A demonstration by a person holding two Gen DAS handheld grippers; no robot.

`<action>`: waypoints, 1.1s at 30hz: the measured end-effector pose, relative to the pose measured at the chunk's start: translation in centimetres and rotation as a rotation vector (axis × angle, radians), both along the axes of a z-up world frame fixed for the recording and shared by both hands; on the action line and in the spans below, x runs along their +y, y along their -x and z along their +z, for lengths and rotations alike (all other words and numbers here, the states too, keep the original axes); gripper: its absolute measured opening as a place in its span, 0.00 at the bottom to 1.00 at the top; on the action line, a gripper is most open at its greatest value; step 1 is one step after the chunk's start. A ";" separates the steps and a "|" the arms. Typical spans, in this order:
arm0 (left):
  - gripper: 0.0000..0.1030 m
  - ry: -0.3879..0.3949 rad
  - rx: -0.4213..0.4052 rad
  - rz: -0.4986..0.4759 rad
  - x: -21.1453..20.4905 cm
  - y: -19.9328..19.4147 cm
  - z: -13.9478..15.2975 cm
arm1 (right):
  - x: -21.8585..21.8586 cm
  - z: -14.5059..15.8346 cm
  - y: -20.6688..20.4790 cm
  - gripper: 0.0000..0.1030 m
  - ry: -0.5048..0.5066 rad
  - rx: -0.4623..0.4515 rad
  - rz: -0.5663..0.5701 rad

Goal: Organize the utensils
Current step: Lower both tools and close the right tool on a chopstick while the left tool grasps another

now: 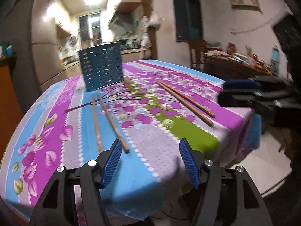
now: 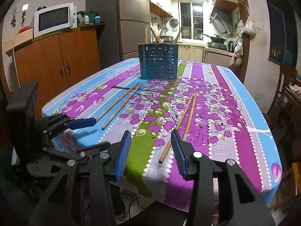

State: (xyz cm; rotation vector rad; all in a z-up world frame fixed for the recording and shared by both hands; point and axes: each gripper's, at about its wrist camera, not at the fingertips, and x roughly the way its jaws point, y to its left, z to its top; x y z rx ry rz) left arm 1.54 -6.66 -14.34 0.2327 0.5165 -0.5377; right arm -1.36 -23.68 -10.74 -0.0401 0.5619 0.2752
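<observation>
A blue slotted utensil holder (image 2: pixel 159 62) stands at the table's far end with several chopsticks (image 2: pixel 156 35) sticking out of it. Two pairs of wooden chopsticks lie on the cloth: a left pair (image 2: pixel 120 105) and a right pair (image 2: pixel 180 120). My right gripper (image 2: pixel 151 133) is open above the near ends of the right pair, and no pad touches them. My left gripper (image 1: pixel 150 143) is open too. The left pair (image 1: pixel 105 118) ends at its left fingertip. The holder (image 1: pixel 101 67) is far ahead, and the right pair (image 1: pixel 186 101) lies off to the right.
The table (image 2: pixel 254 116) wears a purple, blue and green flowered cloth. An orange cabinet (image 2: pixel 56 62) with a microwave (image 2: pixel 53 19) stands at the left, beside a fridge (image 2: pixel 131 28). A chair (image 1: pixel 197 52) and a cluttered side table (image 1: pixel 237 62) stand to the right.
</observation>
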 end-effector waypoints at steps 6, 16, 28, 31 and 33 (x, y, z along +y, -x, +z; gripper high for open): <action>0.60 -0.037 0.010 0.068 -0.4 -1.0 -0.3 | -0.1 -0.2 0.4 0.31 0.011 -0.024 0.014; 0.45 -0.012 0.032 0.108 -0.7 -1.6 -1.1 | 0.1 -2.2 0.6 0.13 0.038 0.028 -0.031; 0.40 0.015 0.014 0.117 -0.9 -1.3 -1.2 | 0.5 -4.7 -0.9 0.13 0.055 0.067 -0.118; 0.40 0.017 0.012 0.119 -0.9 -1.3 -1.2 | 0.5 -5.3 -1.2 0.13 0.033 0.079 -0.133; 0.40 0.022 0.012 0.126 -0.9 -1.3 -1.2 | 0.4 -5.3 -1.2 0.13 0.019 0.071 -0.148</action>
